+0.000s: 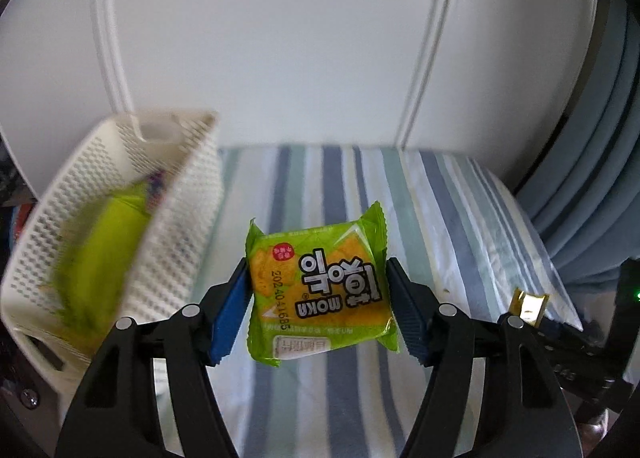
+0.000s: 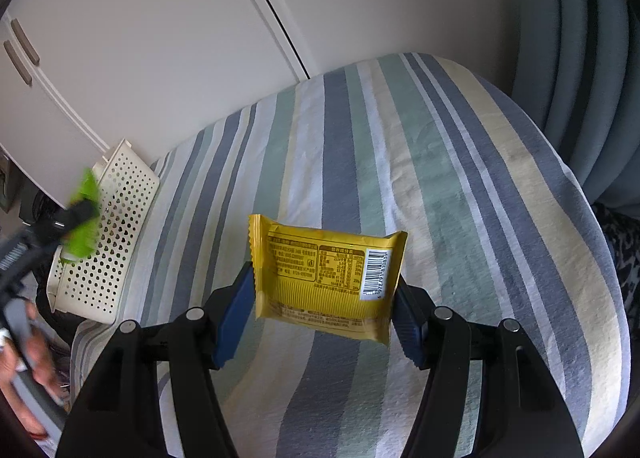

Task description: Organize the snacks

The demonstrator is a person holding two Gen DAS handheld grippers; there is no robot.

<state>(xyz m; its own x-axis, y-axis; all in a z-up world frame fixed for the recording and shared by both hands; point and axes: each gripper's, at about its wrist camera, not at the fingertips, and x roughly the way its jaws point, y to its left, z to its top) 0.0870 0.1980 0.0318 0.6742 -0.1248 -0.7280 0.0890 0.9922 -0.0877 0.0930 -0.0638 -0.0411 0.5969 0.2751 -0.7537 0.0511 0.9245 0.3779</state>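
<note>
**Two packets in hand, the basket waiting on your left**

You are holding a snack in each gripper. Your left gripper [image 1: 318, 290] is pinching a square green foil snack packet [image 1: 320, 290] by its two side edges, the blue fingers [image 1: 228, 318] closed in just far enough to trap it, so it is hanging flat and face-up above the striped bedspread [image 1: 440, 198]. Your right gripper [image 2: 324, 298] is doing the same with a yellow foil snack packet [image 2: 324, 278], back panel and barcode turned to the camera, clear of the cloth. Gripping the sides is likely keeping both packets level for dropping in.

The white perforated plastic basket [image 1: 188, 194] is lying at the bed's left edge against the white cupboard [image 2: 140, 38]. The left view is looking into it and showing blurred green packaging already inside, plus a glimpse of the yellow packet at far right. The right view is showing only the basket's outer wall, but it is catching your left gripper carrying its green packet just beside that wall, with a hand [image 2: 28, 362] blurred below.
</note>
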